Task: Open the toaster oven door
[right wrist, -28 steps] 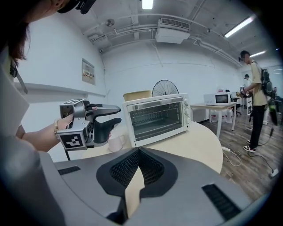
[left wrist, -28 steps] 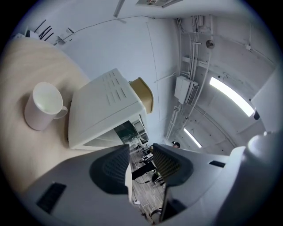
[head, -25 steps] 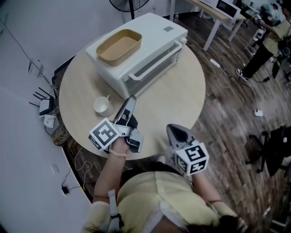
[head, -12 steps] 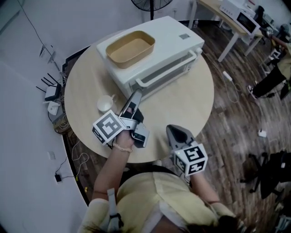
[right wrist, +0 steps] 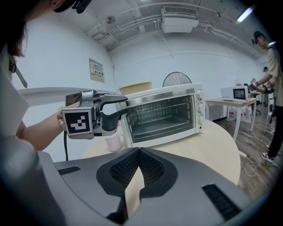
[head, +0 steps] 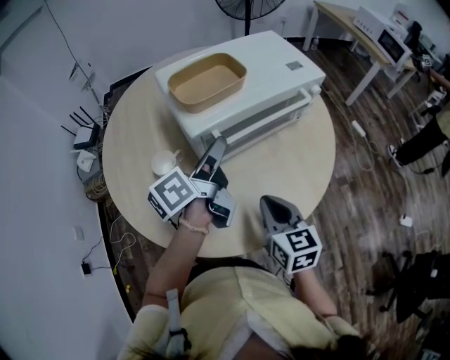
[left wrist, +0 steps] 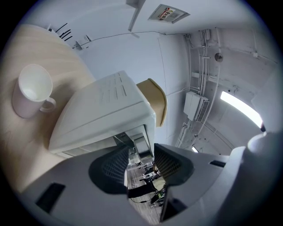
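Observation:
A white toaster oven [head: 271, 81] stands at the back of the round table [head: 302, 162], its glass door [right wrist: 161, 117] shut. The door's bar handle [head: 266, 121] runs along the door's top edge. My left gripper [head: 216, 146] reaches up to the handle's left end, and its jaws are opening. In the left gripper view the left gripper [left wrist: 140, 152] shows a gap, with the oven's front corner [left wrist: 139, 143] just ahead and nothing pressed between the pads. My right gripper [head: 273, 205] hovers near the table's front edge, shut and empty; the right gripper [right wrist: 138, 152] has its pads meeting.
A tan tray [head: 209, 82] lies on top of the oven. A white mug [head: 163, 164] stands left of my left gripper. A fan [head: 246, 7] stands behind the table, cables and a router [head: 86, 137] lie at the left, and a desk [head: 365, 39] stands at the right.
My left gripper has moved forward, from mid-table up to the left end of the oven's handle. The right gripper has stayed where it was.

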Available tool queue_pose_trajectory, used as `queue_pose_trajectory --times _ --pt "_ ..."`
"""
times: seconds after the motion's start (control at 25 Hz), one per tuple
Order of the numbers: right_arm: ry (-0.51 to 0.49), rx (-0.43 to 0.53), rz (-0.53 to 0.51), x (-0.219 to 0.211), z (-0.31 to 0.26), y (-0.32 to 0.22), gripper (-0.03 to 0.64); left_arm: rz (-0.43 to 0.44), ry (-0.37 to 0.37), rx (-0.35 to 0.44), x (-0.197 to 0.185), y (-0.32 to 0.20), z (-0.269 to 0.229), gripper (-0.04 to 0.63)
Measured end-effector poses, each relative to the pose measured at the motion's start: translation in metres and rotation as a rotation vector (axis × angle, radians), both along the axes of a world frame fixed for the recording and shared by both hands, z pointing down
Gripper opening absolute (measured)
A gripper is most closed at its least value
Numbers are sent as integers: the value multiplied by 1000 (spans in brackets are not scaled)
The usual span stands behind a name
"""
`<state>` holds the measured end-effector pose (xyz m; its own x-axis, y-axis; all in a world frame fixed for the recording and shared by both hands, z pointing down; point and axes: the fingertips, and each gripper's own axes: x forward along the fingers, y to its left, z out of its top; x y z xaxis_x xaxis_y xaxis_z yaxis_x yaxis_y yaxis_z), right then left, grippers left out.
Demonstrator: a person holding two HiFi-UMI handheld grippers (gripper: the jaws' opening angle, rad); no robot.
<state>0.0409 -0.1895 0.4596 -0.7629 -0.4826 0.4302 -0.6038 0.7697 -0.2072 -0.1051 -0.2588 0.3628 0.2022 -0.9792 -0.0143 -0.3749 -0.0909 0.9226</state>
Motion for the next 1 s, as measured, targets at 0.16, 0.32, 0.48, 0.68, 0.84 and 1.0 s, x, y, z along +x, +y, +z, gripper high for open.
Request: queue_pose_trajectory --times 0.16,0.32,0.48,0.68,0.84,1.0 --pt "-6 -10 3 2 2 -5 3 -17 9 -5 -4 -7 -2 163" --pt "-6 -20 2 4 7 -6 3 -28 2 7 -7 -10 -5 161" --pt "-5 -16 4 6 10 -4 3 -32 5 15 -7 -10 -5 150" --pt "2 -14 12 10 7 -4 3 -18 53 21 -5 -10 -7 130" --pt "0 -6 26 14 7 -4 3 -13 56 6 -6 -10 -3 126" --pt "9 -4 42 17 9 -1 3 -14 66 11 -5 -10 -5 121"
